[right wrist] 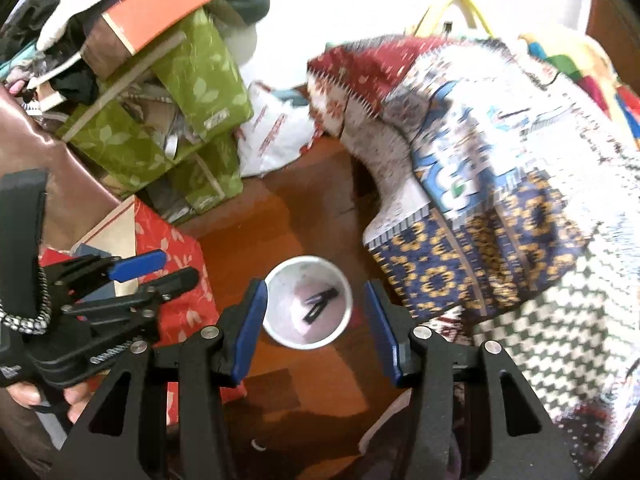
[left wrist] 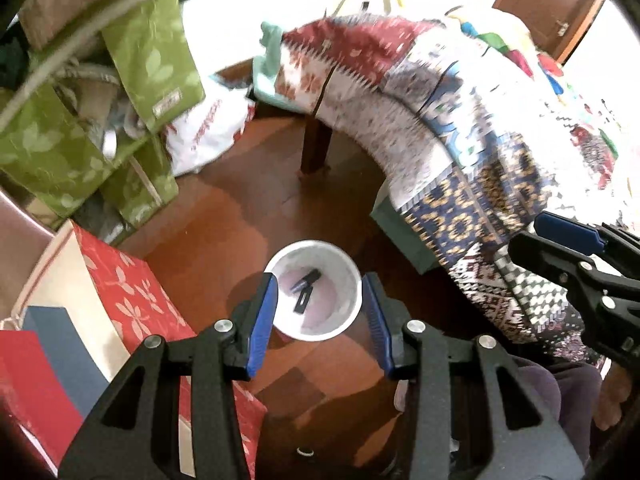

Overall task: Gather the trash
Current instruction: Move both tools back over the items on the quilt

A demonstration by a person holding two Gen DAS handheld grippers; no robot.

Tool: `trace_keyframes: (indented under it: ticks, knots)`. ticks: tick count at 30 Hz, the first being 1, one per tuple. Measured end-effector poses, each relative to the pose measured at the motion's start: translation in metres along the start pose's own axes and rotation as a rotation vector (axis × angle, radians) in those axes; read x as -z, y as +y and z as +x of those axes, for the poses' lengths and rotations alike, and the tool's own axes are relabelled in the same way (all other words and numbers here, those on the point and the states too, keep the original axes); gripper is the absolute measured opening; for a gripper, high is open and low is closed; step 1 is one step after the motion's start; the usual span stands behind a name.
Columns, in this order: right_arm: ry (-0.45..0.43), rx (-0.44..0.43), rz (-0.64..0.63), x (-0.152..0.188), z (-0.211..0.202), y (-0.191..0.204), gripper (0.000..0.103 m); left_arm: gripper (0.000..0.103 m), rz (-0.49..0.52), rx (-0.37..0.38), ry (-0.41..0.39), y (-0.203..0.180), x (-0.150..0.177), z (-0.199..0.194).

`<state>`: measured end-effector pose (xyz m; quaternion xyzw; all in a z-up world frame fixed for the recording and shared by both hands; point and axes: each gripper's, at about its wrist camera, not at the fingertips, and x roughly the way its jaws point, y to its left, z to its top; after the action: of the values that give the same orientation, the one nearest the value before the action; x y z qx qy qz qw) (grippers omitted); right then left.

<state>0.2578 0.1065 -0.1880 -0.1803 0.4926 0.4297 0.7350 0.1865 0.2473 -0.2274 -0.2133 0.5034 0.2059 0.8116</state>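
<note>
White cup [left wrist: 314, 290] stands upright on the red-brown floor [left wrist: 224, 208], serving as the trash container. Inside on its bottom: two small dark items [left wrist: 305, 285], possibly spent batteries or clips; too small to tell.

Left tool [left wrist: 318, 326] hangs above the cup, blue pads parted partway, nothing between them. Right tool [right wrist: 314, 328] likewise over the cup, jaws partway apart and empty.

Judgement: one drop-off looks complete, trash is in the cup, both tools free for more.

Surroundings: patchwork blanket [left wrist: 460, 128] draped over furniture just beside the cup; red floral box [left wrist: 132, 292] on the other side; green leaf-print boxes [left wrist: 152, 56] stacked beyond, white plastic bag [left wrist: 208, 128] near them. No further loose trash plainly visible on the floor.
</note>
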Motion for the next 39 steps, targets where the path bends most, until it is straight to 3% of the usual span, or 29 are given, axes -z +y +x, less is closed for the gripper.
trace_keyframes:
  ticks: [11,17,23,31,39]
  knots:
    - [-0.25,0.078,0.032,0.02,-0.113,-0.024,0.047,0.043,0.102,0.043,-0.223,-0.067,-0.001,-0.103]
    - [-0.391,0.147,0.051,0.037,-0.179,-0.046,0.047,0.043,0.164,0.097,-0.329,-0.12,0.0,-0.147]
    - [-0.475,0.192,0.087,0.057,-0.229,-0.076,0.047,0.043,0.245,0.147,-0.406,-0.18,0.006,-0.178]
    - [-0.546,0.278,0.156,0.087,-0.273,-0.125,0.047,0.043,0.341,0.22,-0.446,-0.264,0.007,-0.193]
    - [-0.536,0.359,0.261,0.115,-0.295,-0.189,0.047,0.043,0.445,0.277,-0.407,-0.349,-0.005,-0.173]
